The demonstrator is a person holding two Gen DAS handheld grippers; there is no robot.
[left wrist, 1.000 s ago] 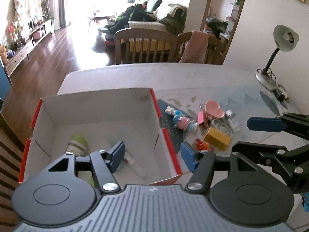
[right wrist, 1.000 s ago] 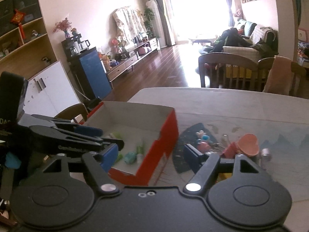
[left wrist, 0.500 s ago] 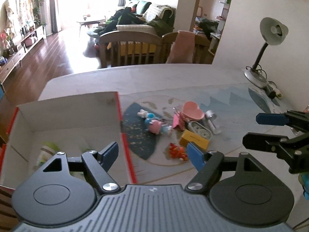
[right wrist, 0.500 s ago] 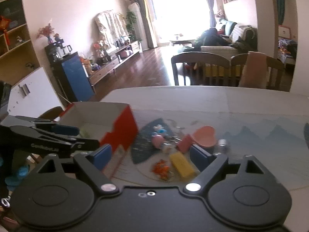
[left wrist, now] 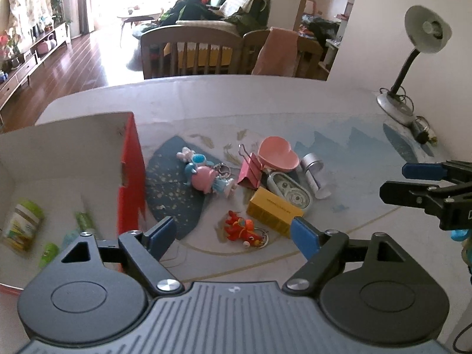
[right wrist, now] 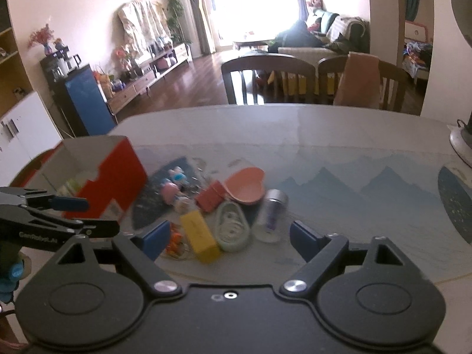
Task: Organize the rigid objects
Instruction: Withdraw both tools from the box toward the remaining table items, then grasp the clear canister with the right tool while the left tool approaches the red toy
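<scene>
Table [left wrist: 265,103]: pale top with a printed mat, bearing all items noted below.

Box [left wrist: 131,177]: open cardboard, red outside, white inside, at the left of the table. Inside lie a green-labelled jar [left wrist: 22,225] and several small green tubes [left wrist: 84,221].

Loose pile, on the mat just right of the box:
- pink heart-shaped dish [left wrist: 277,155], at the far side of the pile;
- oval grey case [left wrist: 290,193], touching the dish's near edge;
- yellow box [left wrist: 273,211], lying flat against the case;
- pink clip [left wrist: 250,171], left of the dish;
- silver tube [left wrist: 314,172], at the right edge;
- pink and blue toy figures [left wrist: 206,175], nearest the box;
- red keyring toy [left wrist: 243,228], nearest the cameras.

Left gripper [left wrist: 233,233]: jaws apart and opening, empty, above the red keyring toy and not touching it.

Right gripper [right wrist: 230,239]: jaws wide apart, empty, above the yellow box and oval case; contact not evident.

Desk lamp [left wrist: 419,47]: at the table's far right corner.
</scene>
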